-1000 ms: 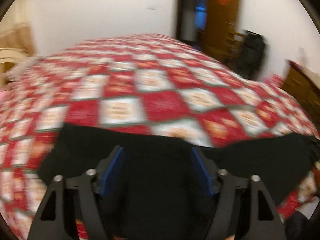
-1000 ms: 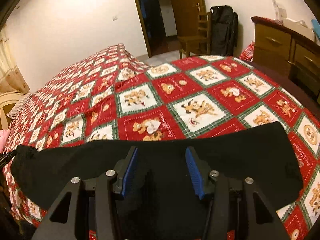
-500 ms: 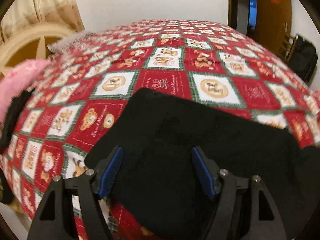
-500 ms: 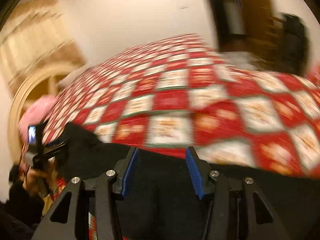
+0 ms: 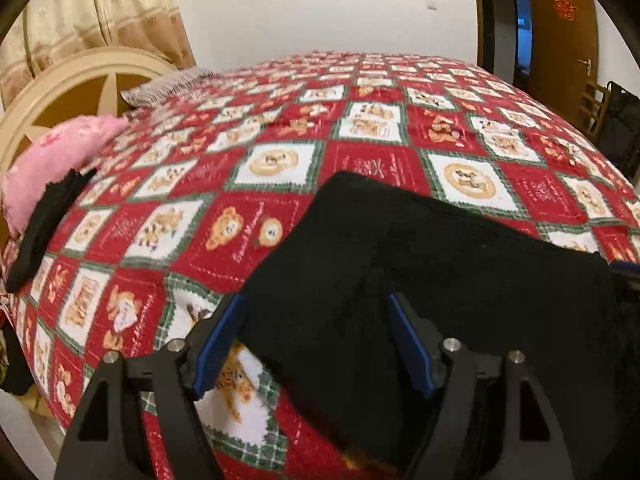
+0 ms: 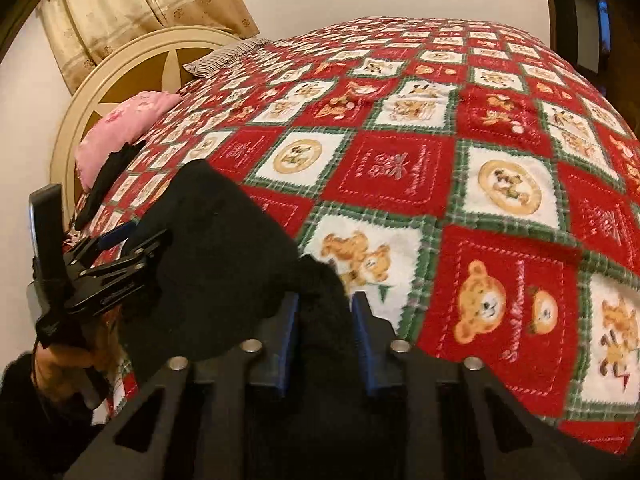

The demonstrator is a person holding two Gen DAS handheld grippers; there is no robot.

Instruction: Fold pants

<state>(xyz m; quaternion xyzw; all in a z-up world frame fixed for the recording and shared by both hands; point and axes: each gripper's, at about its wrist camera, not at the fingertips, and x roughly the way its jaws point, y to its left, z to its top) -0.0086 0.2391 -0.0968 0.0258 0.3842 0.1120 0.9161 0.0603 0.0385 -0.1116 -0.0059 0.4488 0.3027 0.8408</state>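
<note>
The black pants [image 5: 420, 280] lie bunched at the bed [image 5: 360, 128] edge, their 6 o'clock part cut off. The left gripper [image 5: 316, 344] stays spread over them; the right gripper [image 6: 324, 336], wider before, now pinches a fold.

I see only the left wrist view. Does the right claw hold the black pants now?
Observer: Yes, the right claw is shut on a bunch of the black pants.
Operator: Is the cloth flat beside it?
Observer: No, it rises in a hump above the red quilt.
Operator: How does my left claw look from there?
Observer: The left claw sits at the hump's left side; a hand grips its handle.
</note>
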